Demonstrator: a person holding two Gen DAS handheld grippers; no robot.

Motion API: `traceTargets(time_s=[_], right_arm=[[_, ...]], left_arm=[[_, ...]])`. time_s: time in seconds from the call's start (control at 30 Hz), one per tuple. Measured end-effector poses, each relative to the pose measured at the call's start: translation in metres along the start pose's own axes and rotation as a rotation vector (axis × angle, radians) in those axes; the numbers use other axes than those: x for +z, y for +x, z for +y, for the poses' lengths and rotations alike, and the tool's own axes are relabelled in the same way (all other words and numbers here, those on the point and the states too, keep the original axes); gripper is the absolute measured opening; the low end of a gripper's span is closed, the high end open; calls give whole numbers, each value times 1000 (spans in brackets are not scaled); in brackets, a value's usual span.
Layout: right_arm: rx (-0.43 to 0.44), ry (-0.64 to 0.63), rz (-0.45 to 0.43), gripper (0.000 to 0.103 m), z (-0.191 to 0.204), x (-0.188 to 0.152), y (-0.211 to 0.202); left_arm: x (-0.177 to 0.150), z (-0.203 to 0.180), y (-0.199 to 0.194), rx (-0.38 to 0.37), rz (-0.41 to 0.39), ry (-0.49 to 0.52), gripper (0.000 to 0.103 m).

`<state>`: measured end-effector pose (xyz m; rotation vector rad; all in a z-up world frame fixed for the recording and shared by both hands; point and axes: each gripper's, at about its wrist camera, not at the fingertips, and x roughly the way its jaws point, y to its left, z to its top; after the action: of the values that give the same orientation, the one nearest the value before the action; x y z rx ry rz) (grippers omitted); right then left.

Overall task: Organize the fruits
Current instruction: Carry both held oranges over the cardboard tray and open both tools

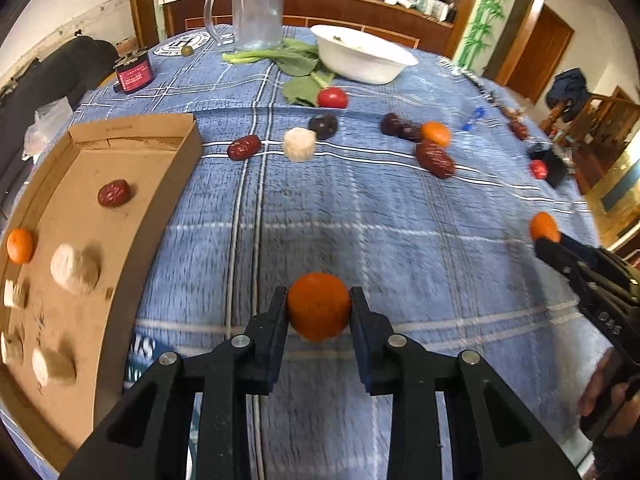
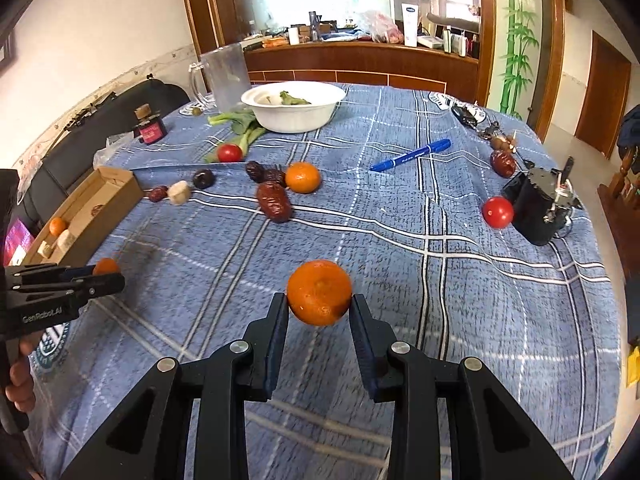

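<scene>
The blue plaid tablecloth (image 2: 460, 280) fills the frame, fruit scattered across its far half, and at the left edge sits the open cardboard box (image 1: 120, 248), already taking in stock: a small orange, a red date and several pale round pieces lie on its floor. Both hands are loaded. The left gripper (image 1: 319, 306) has its jaws drawn in tight on a mandarin (image 1: 319, 306), the pads pressing both sides, the fruit carried clear above the cloth just beside the box's long wall. The right gripper (image 2: 319, 304) does likewise, its jaws nearly closed around a second mandarin (image 2: 319, 292), held over the middle of the near cloth, well apart from the box.

So this looks like the carry stage: two fruits picked, neither delivered. For the left, the next move calls for a short swing over the cardboard wall, then a descent to a bare patch of floor before the jaws ease apart, since a round fruit let go from height would roll into the others. The right has further to go and had best wait its turn to avoid crowding the left.

Still out on the cloth: another mandarin (image 2: 303, 177), dark dates (image 2: 274, 201), and two tomatoes (image 2: 497, 212).
</scene>
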<state>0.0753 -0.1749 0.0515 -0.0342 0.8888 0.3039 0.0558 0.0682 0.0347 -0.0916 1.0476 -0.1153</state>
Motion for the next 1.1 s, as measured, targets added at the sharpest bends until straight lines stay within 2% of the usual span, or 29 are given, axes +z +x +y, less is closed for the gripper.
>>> traceTargets(time_s=[0.13, 0.43, 0.77, 1.1], right_arm=[[-45, -15, -11, 34, 16, -8, -17], [-51, 40, -22, 34, 59, -15, -42], [-8, -18, -18, 34, 132, 2, -29], [66, -94, -25, 34, 199, 31, -6]], left_arm=[[-9, 3, -23, -36, -32, 15, 28], [-21, 34, -58, -6, -59, 13, 28], [-27, 83, -89, 27, -112, -15, 29], [-22, 155, -105, 90, -144, -99, 29]])
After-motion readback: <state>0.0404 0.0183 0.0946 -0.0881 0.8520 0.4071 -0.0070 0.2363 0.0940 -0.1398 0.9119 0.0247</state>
